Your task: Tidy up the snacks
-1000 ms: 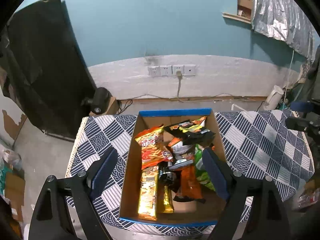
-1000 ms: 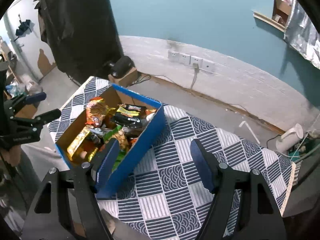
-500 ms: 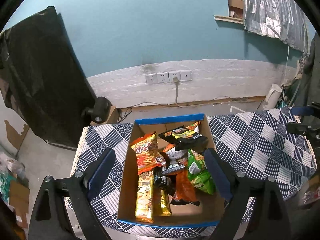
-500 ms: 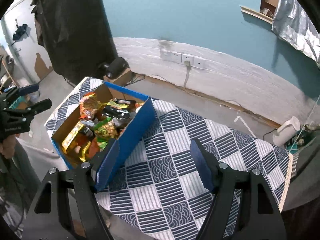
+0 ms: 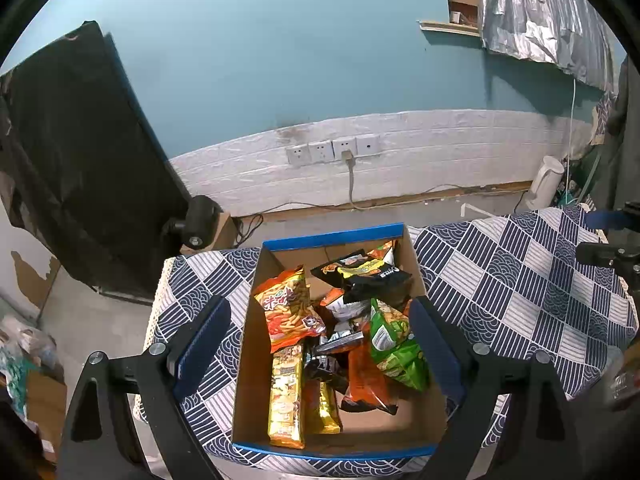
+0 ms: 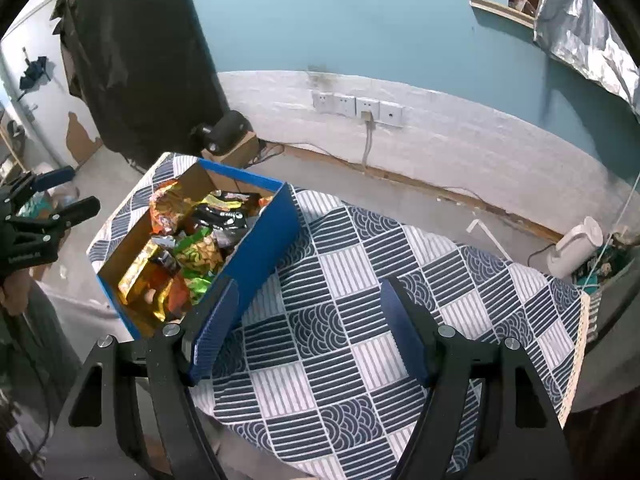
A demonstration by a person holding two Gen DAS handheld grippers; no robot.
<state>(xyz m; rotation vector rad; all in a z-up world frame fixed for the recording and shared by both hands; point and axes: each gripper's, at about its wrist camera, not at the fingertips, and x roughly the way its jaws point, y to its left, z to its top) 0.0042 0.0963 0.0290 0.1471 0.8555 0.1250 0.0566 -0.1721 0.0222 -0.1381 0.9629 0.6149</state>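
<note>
An open cardboard box [image 5: 250, 344] with a blue rim stands on the table's left end, blue outside wall [image 6: 260, 248]. It holds several snack packs: an orange bag [image 5: 290, 308], a black bag [image 5: 368, 276], a green bag [image 5: 394, 344] and a gold packet [image 5: 286, 396]. My left gripper [image 5: 318, 306] hovers above the box, open and empty, its fingers framing it; it also shows as the left gripper [image 6: 48, 208]. My right gripper [image 6: 308, 286] is open and empty over the checked tablecloth [image 6: 360, 320], right of the box, and shows as the right gripper [image 5: 612, 240].
The table stands before a teal and white wall with sockets [image 5: 332, 150]. A white kettle [image 6: 576, 246] sits on the floor at the right. A black device on a carton [image 5: 198, 222] and a black drape [image 6: 132, 60] stand at the left.
My right gripper has drifted to the right, away from the box, so more tablecloth lies under it. The left gripper stays over the box with little shift. Both stay open.
</note>
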